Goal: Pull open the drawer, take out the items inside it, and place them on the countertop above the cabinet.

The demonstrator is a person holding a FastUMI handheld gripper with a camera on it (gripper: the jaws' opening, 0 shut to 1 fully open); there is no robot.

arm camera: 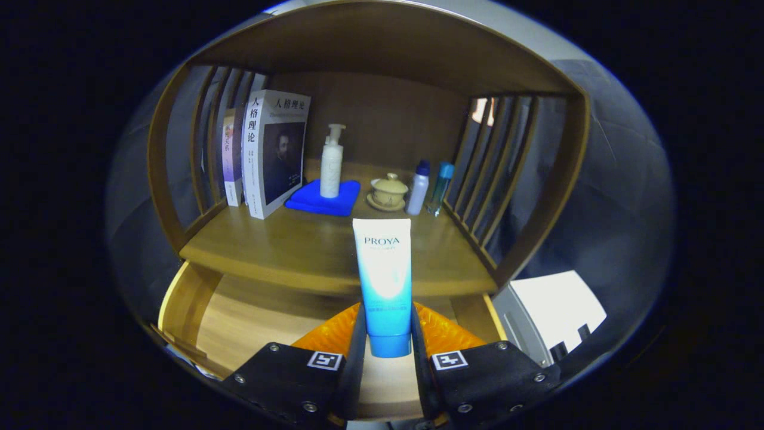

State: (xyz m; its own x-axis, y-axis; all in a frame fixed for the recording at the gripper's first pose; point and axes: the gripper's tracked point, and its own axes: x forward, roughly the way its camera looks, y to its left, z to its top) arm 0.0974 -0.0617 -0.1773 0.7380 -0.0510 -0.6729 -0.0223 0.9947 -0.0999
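The gripper [387, 334] has both fingers clamped on the lower body of the tube [383, 280], held cap-down above the open drawer [239, 316]; likely light, soft-walled and slippery, best held near the stiffer cap end.

One tube [386, 280] stands clamped between the gripper's [388, 334] two fingers, at 6 o'clock from the cloth. On the countertop [286, 251]: two books [271, 152], one pump bottle [332, 162] on one blue cloth [325, 200], one lidded cup [389, 191] at its 3 o'clock, then two small bottles [419, 188]. One open drawer [239, 316] below.
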